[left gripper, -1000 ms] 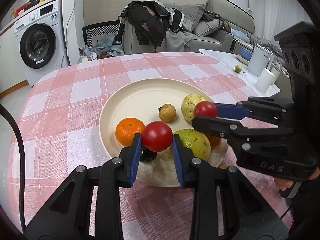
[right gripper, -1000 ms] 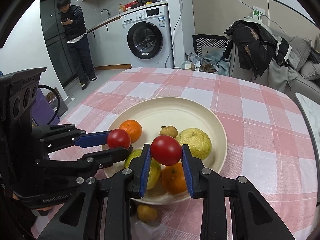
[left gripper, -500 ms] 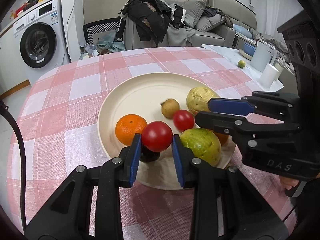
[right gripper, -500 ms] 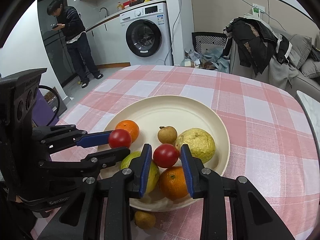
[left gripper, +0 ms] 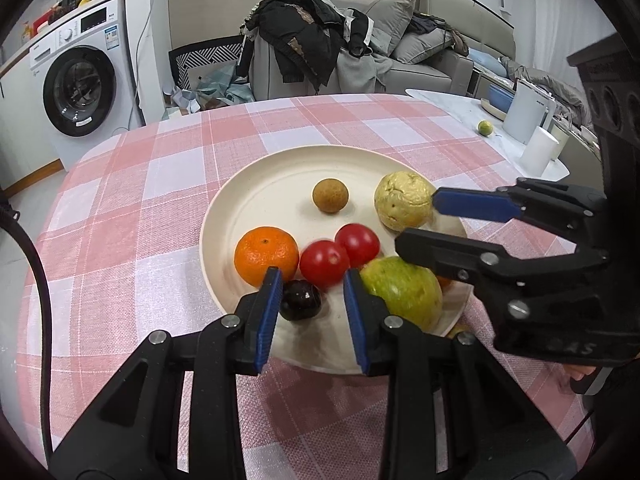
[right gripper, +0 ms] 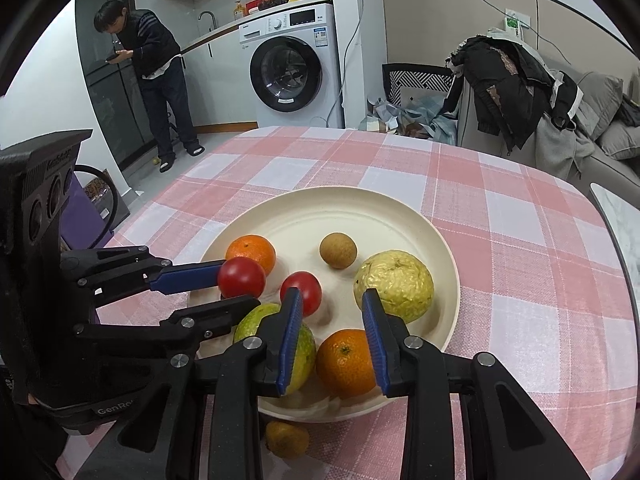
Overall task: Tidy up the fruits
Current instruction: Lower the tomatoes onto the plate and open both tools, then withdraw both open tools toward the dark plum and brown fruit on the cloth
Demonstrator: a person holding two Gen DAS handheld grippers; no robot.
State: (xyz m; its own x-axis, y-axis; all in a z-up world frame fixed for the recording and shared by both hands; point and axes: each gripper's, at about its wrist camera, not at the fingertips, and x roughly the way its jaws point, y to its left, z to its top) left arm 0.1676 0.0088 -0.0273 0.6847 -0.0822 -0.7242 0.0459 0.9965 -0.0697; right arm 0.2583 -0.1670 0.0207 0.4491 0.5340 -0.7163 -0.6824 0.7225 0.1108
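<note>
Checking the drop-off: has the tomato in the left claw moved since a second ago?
Yes. The tomato has left the left claw, now open, and lies on the plate beside the orange.

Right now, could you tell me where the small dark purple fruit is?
Left wrist view: the small dark purple fruit lies on the cream plate's near edge, beside the orange.

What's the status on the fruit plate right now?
Left claw open, right claw open, both empty. Two tomatoes on the plate with the other fruit. One small fruit off-plate, near edge.
</note>
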